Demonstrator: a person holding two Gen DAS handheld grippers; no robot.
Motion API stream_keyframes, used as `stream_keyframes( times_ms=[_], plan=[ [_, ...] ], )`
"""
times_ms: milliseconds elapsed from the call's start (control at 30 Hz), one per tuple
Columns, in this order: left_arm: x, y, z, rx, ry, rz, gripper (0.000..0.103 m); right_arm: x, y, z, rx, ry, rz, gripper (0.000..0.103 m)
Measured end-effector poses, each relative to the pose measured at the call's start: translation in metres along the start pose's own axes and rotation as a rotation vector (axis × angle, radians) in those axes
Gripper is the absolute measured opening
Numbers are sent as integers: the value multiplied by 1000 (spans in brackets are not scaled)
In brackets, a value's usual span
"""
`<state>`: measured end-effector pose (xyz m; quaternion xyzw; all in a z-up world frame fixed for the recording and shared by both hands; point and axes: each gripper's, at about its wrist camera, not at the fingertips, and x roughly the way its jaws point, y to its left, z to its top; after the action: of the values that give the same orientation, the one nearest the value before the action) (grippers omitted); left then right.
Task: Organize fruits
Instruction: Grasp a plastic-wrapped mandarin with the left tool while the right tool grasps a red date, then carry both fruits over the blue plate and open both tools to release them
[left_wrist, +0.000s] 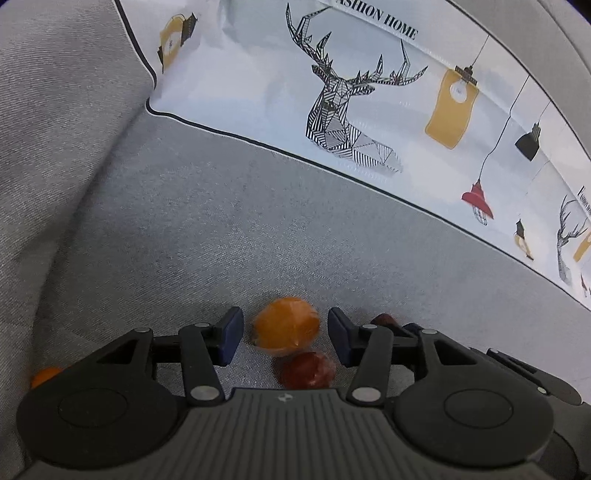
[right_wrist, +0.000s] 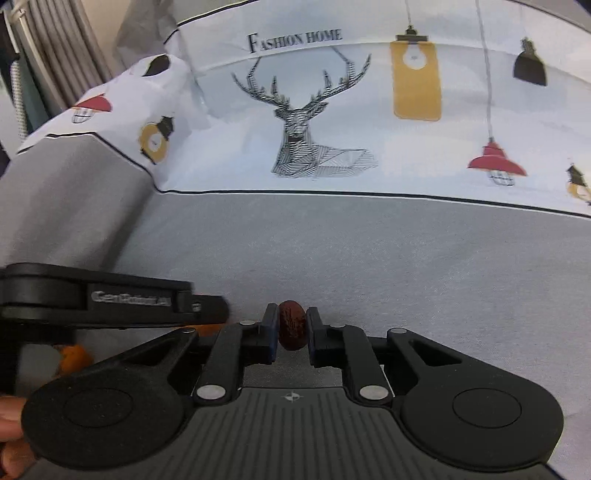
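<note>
Right gripper (right_wrist: 291, 329) pinches a small, light, hard date (right_wrist: 291, 328) at its middle; left gripper (left_wrist: 285, 334) spread around a soft orange (left_wrist: 286, 323)

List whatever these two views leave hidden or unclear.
- Left wrist view: a small orange thing at the lower left, mostly behind the left gripper's body.
- Left wrist view: a dark red fruit, half hidden behind a finger.
- Right wrist view: an orange fruit, cut off by both grippers' bodies; the left gripper is blurred.

Grey fabric sofa seat (left_wrist: 207, 229) carries wrapped orange fruit (left_wrist: 286, 323), dark red fruit (left_wrist: 308, 369) just beside, printed cushion (left_wrist: 369, 74) behind.
</note>
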<state>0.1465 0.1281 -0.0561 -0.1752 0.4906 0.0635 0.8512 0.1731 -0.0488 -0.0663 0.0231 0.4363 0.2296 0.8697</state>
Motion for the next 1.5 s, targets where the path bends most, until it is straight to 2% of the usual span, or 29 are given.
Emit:
stream_keyframes(
  times_ms=[33, 133, 200, 233, 267, 333, 433, 567, 700, 733, 767, 800, 833, 967, 1133, 1267, 1367, 1500],
  plan=[
    [2, -1, 0, 9, 8, 3, 43, 2, 1, -1, -2, 6, 1, 17],
    [-4, -2, 1, 30, -20, 63, 43, 4, 1, -3, 1, 9, 9, 17],
    [-11, 7, 6, -5, -58, 98, 43, 3, 1, 0, 6, -12, 7, 21],
    [-14, 12, 8, -30, -68, 111, 43, 1, -1, 1, 14, -25, 0, 26],
    [-15, 16, 10, -50, -72, 128, 43, -1, -5, 2, 31, -37, -11, 37],
    [-13, 22, 9, -76, -58, 169, 43, -3, -12, 3, 77, -56, -16, 49],
    [-7, 29, 7, -110, -24, 170, 43, -1, -15, 3, 90, -46, 14, 49],
    [-3, 28, 3, -102, -23, 172, 43, 10, -1, -2, -16, 10, -1, 50],
    [0, 28, 2, -100, -22, 173, 43, 19, 3, -8, -77, 44, -69, 47],
    [0, 27, 1, -92, -23, 177, 43, 19, 3, -8, -86, 39, -79, 42],
    [0, 26, 1, -81, -24, 180, 43, 18, 4, -8, -102, 36, -95, 30],
    [0, 26, 1, -71, -27, 182, 43, 18, 5, -7, -116, 34, -103, 23],
    [-1, 25, 1, -63, -29, 184, 43, 18, 4, -7, -116, 33, -101, 21],
    [-8, 25, -3, -46, -58, 183, 43, 8, 0, -2, -78, -5, -91, 21],
    [-33, 19, -19, -17, -96, 136, 43, -23, 3, 7, -40, -117, -45, 21],
    [-59, -3, -33, 99, -153, 123, 43, -53, 1, 15, 22, -196, -48, 21],
    [-86, -18, -49, 162, -198, 77, 43, -82, -1, 20, 93, -241, -46, 21],
    [-115, -32, -71, 238, -242, 15, 43, -126, 0, 11, 123, -274, -38, 21]
  ],
)
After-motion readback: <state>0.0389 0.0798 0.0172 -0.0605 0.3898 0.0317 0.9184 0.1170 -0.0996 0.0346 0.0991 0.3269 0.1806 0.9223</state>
